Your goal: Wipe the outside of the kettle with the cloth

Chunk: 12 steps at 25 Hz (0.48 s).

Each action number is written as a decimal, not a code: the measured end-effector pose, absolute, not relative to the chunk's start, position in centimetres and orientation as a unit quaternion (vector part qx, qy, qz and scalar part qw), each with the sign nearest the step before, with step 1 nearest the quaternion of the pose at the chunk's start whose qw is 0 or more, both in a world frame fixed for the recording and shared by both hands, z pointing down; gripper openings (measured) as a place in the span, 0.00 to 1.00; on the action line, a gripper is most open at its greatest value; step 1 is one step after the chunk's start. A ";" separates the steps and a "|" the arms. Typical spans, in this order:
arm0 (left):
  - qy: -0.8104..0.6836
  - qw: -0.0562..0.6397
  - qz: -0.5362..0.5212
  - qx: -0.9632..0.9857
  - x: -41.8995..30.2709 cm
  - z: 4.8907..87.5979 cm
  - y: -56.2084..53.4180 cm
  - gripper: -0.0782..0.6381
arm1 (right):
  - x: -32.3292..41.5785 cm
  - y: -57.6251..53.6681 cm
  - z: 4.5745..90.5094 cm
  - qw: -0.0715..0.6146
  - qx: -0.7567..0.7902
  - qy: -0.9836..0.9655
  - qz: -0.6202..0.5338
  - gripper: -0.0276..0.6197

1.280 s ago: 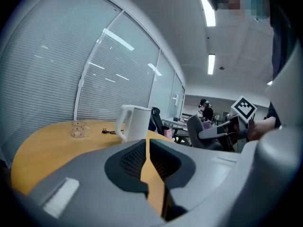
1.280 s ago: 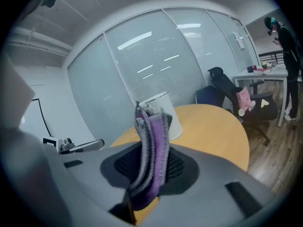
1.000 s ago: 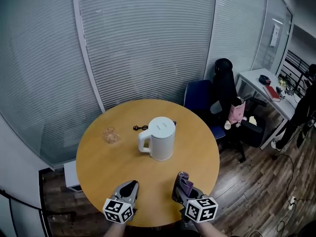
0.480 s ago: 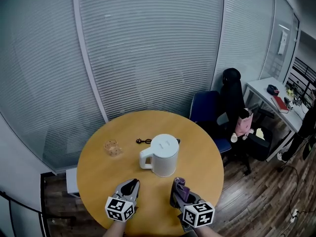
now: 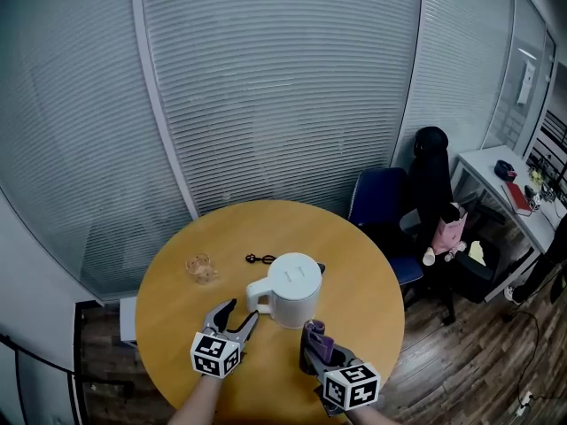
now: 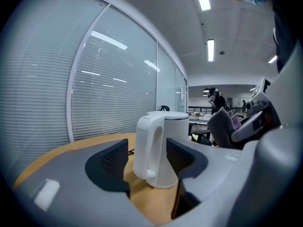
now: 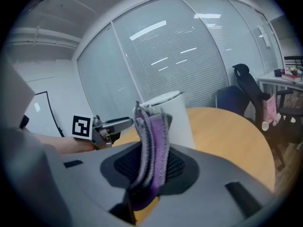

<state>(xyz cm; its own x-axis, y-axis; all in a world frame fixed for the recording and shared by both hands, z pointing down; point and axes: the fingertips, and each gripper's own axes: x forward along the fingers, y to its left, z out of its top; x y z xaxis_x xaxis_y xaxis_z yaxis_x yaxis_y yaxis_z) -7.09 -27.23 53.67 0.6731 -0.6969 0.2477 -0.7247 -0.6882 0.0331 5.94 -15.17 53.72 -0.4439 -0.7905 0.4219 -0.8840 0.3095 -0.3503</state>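
Both tools have neared the white plastic kettle (image 5: 292, 289); left tool (image 5: 239, 314) opening, empty; right tool (image 5: 312, 335) clamps folded purple cloth (image 7: 150, 141).

The kettle (image 5: 294, 289) is white, the cloth (image 7: 151, 145) purple, the table (image 5: 365, 273) ochre.

The head view is looking steeply down from above the near edge of the table (image 5: 173, 304). It is taking in the whole top, with the blinds (image 5: 266, 87) far and a chair (image 5: 376, 206) at the far right. The left gripper view is sitting low over the table, facing almost level at the kettle (image 6: 163, 148) from close by. The right gripper view is facing far from the near right, tilting slightly down, also close to the kettle. All three views are sharing the kettle, table and blinds.
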 end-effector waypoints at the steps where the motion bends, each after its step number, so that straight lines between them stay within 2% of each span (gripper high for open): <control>1: -0.387 0.063 0.111 0.913 -6.9 53.8 -27.8 0.45 | 6.0 -15.4 53.7 0.086 0.518 -0.806 0.273 0.19; 12: -0.319 0.067 0.162 0.932 -4.0 56.0 -30.2 0.49 | 6.1 -17.4 53.7 0.099 0.509 -0.815 0.258 0.19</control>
<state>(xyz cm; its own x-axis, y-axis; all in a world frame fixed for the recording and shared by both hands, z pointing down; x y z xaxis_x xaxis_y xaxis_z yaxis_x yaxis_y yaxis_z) -4.01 -30.17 55.99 0.7444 -0.5725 0.3436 -0.6156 -0.7878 0.0211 6.06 -17.36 53.70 -0.4624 -0.7783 0.4248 -0.8809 0.3490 -0.3196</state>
